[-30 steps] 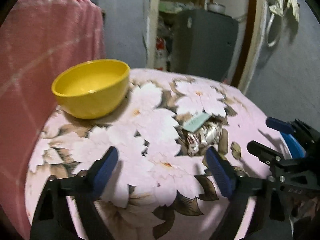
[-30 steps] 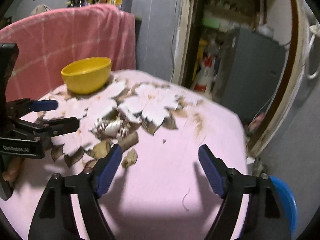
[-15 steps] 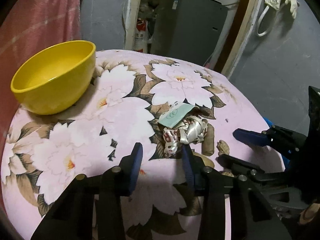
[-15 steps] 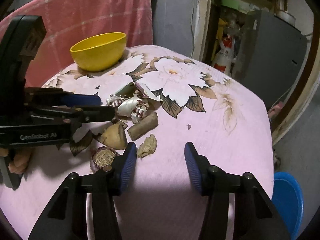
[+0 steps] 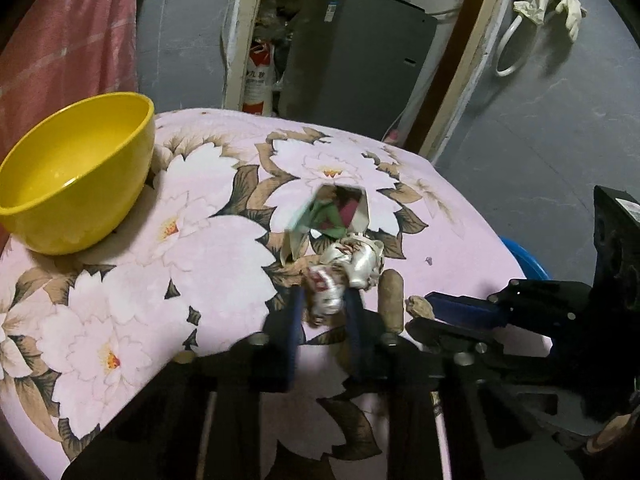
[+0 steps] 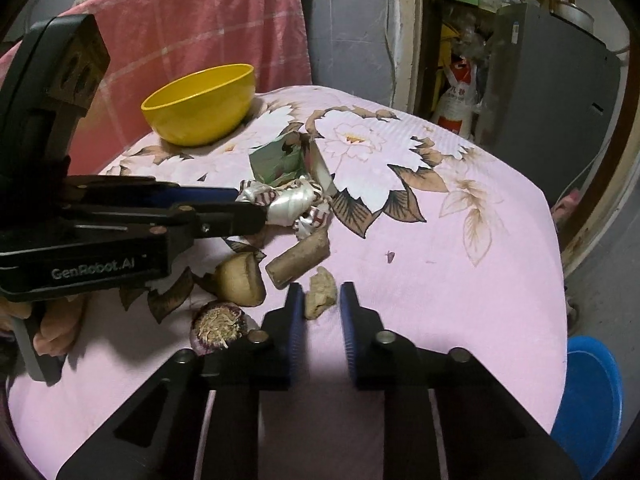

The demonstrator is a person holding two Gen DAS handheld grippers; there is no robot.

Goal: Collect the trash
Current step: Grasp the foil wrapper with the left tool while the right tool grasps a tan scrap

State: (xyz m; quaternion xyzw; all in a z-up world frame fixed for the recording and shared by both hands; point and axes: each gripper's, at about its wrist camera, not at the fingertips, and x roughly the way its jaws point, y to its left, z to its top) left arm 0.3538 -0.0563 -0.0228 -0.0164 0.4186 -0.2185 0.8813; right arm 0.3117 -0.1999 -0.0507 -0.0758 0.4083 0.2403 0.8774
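A crumpled silver and red wrapper (image 5: 344, 276) lies on the floral pink tablecloth (image 5: 208, 248), with a green carton (image 5: 332, 216) tilted up behind it. My left gripper (image 5: 322, 312) is shut on the wrapper's near end; it also shows in the right wrist view (image 6: 248, 208). My right gripper (image 6: 320, 308) has narrowed around a small beige scrap (image 6: 320, 292), fingers close beside it; contact is unclear. A brown cylinder (image 6: 298, 256), a tan chunk (image 6: 240, 278) and an onion end (image 6: 218, 324) lie nearby.
A yellow bowl (image 5: 76, 176) stands at the table's far left. A pink towel (image 6: 192, 28) hangs behind it. A blue bin (image 6: 592, 404) sits on the floor at the right. A grey cabinet (image 5: 352, 52) stands beyond the table.
Both grippers have moved forward and closed from wide open. The left has taken hold of the wrapper and the carton has tipped up. The right has narrowed around the beige scrap.
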